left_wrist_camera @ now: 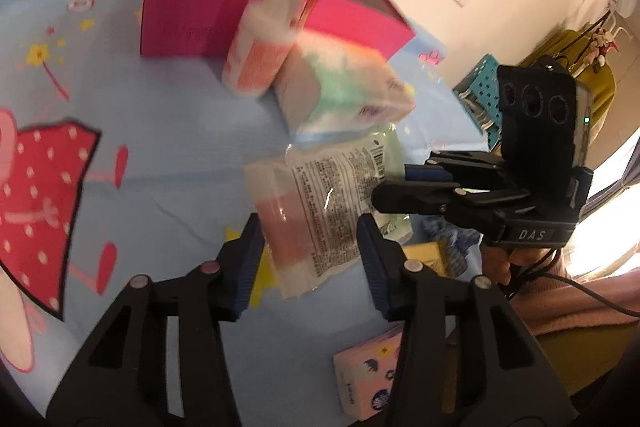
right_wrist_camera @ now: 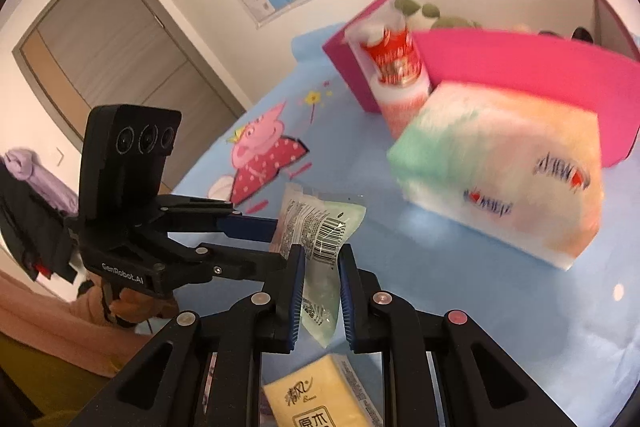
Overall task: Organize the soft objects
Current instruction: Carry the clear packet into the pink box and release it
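Between both grippers – clear packet [left_wrist_camera: 316,211], held lengthwise

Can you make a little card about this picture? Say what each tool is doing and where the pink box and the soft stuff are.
Left tool: shut on the clear packet
Right tool: shut on the same packet
Pink box: open, on the blue sheet
Pastel tissue pack: on the sheet, in front of the box
Red-and-white pack: standing at the box's corner
Yellow tissue pack: lying below the right tool
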Motion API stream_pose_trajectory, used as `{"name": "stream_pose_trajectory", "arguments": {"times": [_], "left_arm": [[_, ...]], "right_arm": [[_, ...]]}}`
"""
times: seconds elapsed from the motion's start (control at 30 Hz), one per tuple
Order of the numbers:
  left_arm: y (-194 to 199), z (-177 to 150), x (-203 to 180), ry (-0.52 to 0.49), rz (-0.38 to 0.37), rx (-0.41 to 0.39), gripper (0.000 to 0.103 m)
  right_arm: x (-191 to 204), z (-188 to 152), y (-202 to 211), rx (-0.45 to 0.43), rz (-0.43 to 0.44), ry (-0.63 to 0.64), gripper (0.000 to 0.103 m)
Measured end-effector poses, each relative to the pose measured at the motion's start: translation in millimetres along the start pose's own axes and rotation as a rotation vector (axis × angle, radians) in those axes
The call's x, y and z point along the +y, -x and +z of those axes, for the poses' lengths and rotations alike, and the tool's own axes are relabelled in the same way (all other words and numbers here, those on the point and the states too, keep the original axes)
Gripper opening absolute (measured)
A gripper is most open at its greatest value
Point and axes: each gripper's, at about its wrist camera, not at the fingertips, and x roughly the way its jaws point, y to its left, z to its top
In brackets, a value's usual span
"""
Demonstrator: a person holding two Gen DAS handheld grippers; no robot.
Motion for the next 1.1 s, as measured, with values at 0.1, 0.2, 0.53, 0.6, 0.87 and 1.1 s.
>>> {"name": "stream_pose_trajectory", "arguments": {"times": [0.1,0.2,0.53,0.6,0.87,1.1], "left_arm": [[11,8,-8,-0.032,0.010,-0.040,0.049],[21,17,-14,-0.050,0.009,-0.065,0.049],[47,45,-32,-0.092,0.017,-0.155,0.049],[54,53,-37,-0.111,0.028,-0.180,0.049],[83,102,-51,-0.185,0.091,-0.293,0.049],[76,153,-30,-0.162,0.169,-0.300,0.049]], "right_arm": [[1,8,11,-0.029,0.016,0.002,0.016],[4,16,21,-0.054,0.014,0.018,0.016],[16,40,46,-0.122,0.003,0.065,0.016],[18,48,52,-0.137,-0.002,0.085,0.016],[24,107,66,-0.216,-0.012,0.170,0.016],[3,158,47,-0.225,-0.010,0.148,0.016]]}}
